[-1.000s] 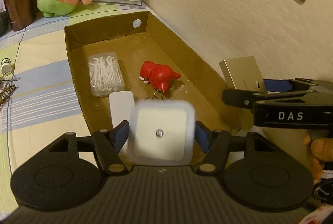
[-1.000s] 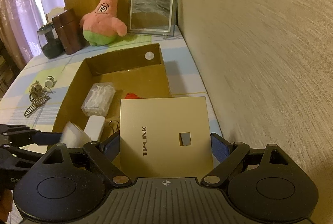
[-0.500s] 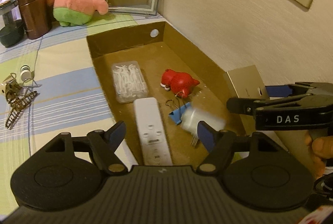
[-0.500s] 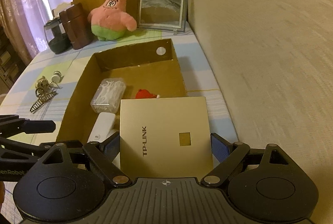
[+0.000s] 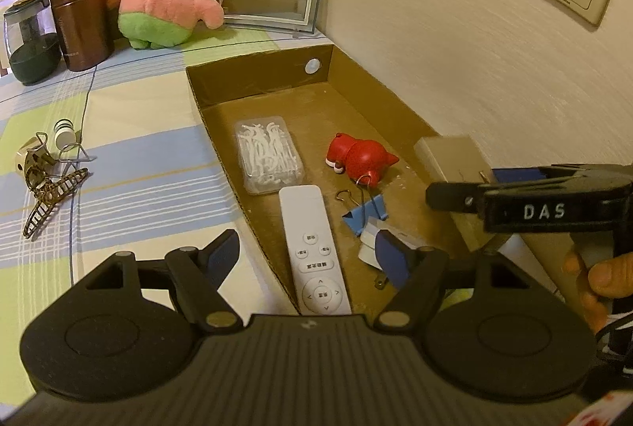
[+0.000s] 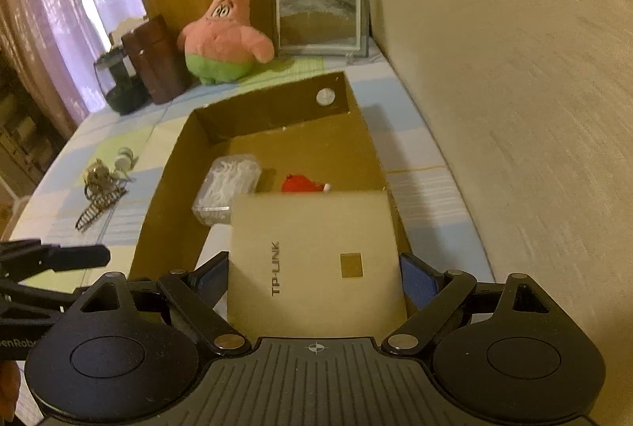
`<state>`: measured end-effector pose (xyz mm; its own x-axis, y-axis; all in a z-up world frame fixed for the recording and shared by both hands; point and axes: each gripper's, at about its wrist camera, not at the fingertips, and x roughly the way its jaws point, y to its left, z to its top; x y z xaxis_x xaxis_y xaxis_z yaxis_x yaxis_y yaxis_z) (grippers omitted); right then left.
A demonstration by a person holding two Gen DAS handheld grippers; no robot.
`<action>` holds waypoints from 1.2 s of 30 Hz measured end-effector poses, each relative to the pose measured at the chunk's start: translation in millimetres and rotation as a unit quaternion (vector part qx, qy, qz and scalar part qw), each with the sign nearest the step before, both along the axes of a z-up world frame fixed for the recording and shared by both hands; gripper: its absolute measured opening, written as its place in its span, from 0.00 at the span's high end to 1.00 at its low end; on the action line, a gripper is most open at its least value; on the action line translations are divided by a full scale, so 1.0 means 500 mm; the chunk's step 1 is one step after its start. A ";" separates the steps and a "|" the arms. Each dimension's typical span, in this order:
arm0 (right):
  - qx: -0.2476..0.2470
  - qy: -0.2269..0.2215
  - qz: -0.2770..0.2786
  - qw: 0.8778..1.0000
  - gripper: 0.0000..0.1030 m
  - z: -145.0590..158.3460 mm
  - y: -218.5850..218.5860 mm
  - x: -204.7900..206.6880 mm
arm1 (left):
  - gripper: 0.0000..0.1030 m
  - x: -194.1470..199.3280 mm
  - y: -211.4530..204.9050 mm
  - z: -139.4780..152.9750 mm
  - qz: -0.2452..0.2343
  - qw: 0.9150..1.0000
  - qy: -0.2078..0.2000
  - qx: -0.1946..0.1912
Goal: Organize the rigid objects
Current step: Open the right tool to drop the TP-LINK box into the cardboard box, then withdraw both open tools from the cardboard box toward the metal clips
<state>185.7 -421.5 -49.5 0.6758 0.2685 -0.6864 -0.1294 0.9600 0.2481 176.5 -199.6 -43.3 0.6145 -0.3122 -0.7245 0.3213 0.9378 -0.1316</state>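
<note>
From the camera on my left claw, the two blue-padded fingers stand wide apart with nothing between them. Beyond them lies an open cardboard box on the striped counter. Inside it, from far to near: a clear case of floss picks, a red toy figure, a blue binder clip, a white remote and a small white plug, partly hidden behind my right finger. At the right, my right claw holds a tan box over the cardboard box's right wall. The risk I judge here: my left claw sits low near the remote, and a careless swing could knock it or the plug.

From the camera on my right claw, both pads press the sides of the tan box, a flat carton printed TP-LINK, held firmly between fingers spread wide. It hangs above the near end of the cardboard box, covering the things below. If I let go here, I think it may land on the remote or toy, or tip against the right wall. My left claw shows at the left edge.
</note>
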 end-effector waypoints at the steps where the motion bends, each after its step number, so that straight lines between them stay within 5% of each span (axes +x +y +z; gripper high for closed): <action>1: -0.002 -0.003 -0.005 1.000 0.15 0.003 -0.003 -0.002 | 0.30 -0.001 0.001 0.000 0.001 1.000 -0.001 0.000; 20: -0.021 -0.011 0.002 1.000 0.13 0.058 0.048 -0.049 | 0.30 -0.038 0.062 0.031 0.020 1.000 -0.009 -0.007; 36: -0.026 -0.023 0.051 0.998 0.13 0.104 0.188 -0.087 | 0.30 -0.089 0.219 0.082 0.056 0.998 -0.034 0.013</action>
